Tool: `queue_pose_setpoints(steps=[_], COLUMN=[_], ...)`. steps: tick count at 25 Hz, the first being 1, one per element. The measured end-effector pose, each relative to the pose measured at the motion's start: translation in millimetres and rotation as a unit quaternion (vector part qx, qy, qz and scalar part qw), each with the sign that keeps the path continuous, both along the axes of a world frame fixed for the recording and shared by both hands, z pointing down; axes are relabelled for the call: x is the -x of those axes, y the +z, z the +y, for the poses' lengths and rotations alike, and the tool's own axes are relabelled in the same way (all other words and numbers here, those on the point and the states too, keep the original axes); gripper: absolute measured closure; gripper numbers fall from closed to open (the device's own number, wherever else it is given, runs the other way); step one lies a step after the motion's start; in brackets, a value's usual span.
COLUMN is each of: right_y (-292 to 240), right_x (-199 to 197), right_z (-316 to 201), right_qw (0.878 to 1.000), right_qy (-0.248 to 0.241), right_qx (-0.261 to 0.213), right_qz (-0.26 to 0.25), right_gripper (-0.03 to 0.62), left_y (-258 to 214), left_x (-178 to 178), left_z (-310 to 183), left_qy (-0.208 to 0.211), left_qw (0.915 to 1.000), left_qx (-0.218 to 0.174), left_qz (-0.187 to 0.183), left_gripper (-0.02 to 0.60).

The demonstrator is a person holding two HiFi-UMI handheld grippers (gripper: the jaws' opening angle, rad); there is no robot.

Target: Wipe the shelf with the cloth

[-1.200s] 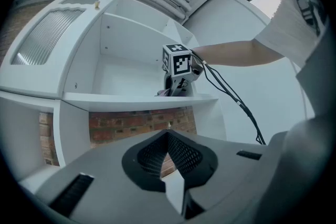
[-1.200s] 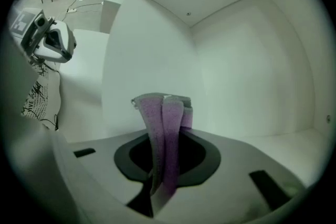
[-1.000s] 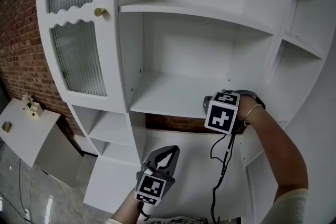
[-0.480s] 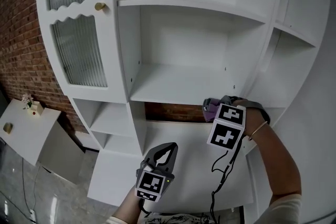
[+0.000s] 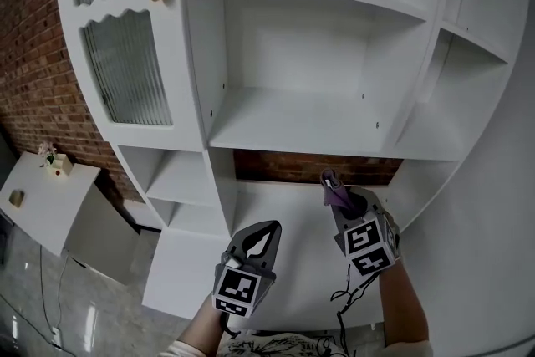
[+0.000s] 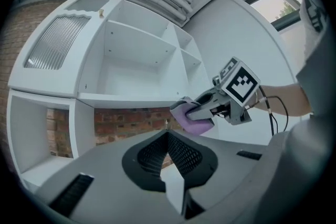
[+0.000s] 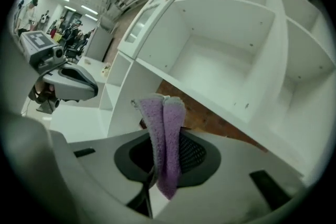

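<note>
Right tongs (image 7: 166, 113) clamped on purple cloth (image 7: 168, 149); left tongs (image 6: 168, 136) together, empty

The cloth (image 5: 333, 190) is a small purple terry piece, folded double so two fuzzy layers lie side by side. It is pinched between the closed jaws of the right gripper (image 5: 340, 201), with its folded end poking upward past the tips. It hangs below the front edge of the white shelf (image 5: 292, 128), apart from it. The shelf board is flat and bare.
</note>
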State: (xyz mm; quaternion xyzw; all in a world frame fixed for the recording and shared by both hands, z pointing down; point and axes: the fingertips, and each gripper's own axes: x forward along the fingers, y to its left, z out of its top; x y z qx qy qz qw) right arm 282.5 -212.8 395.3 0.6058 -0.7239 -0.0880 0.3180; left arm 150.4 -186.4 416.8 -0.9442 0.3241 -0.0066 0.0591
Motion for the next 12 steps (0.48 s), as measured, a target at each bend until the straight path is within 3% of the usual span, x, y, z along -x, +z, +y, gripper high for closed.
queue_pose_setpoints(steps=[3,6,9,12], right_y=[9.9,14.9,28.6,45.0], right_x=[4.9,14.3,23.1,28.5], right_z=[8.7,21.2,34.4,41.4], right_qw=[0.995,0.979,0.966,0.964], right_qy=[-0.006,-0.020,-0.033,-0.035], right_qx=[-0.066,-0.122,-0.140,-0.134], right_qz=[-0.081,-0.163,-0.214,-0.226], right_gripper=[0.514,0.513,0.514,0.514], left_y=[-1.6,1.5,13.1,24.8], left_x=[2.3,4.4,5.0,3.5], left_z=[-5.1,-9.4,-12.2,-15.1], left_qy=[-0.009,-0.013,-0.013,-0.010], left_qw=[0.9999,0.9998,0.9998,0.9996], left_qx=[-0.002,0.002,0.015,0.026], left_qz=[0.006,0.012,0.009,0.001], left_gripper=[0.566,0.566,0.566,0.566])
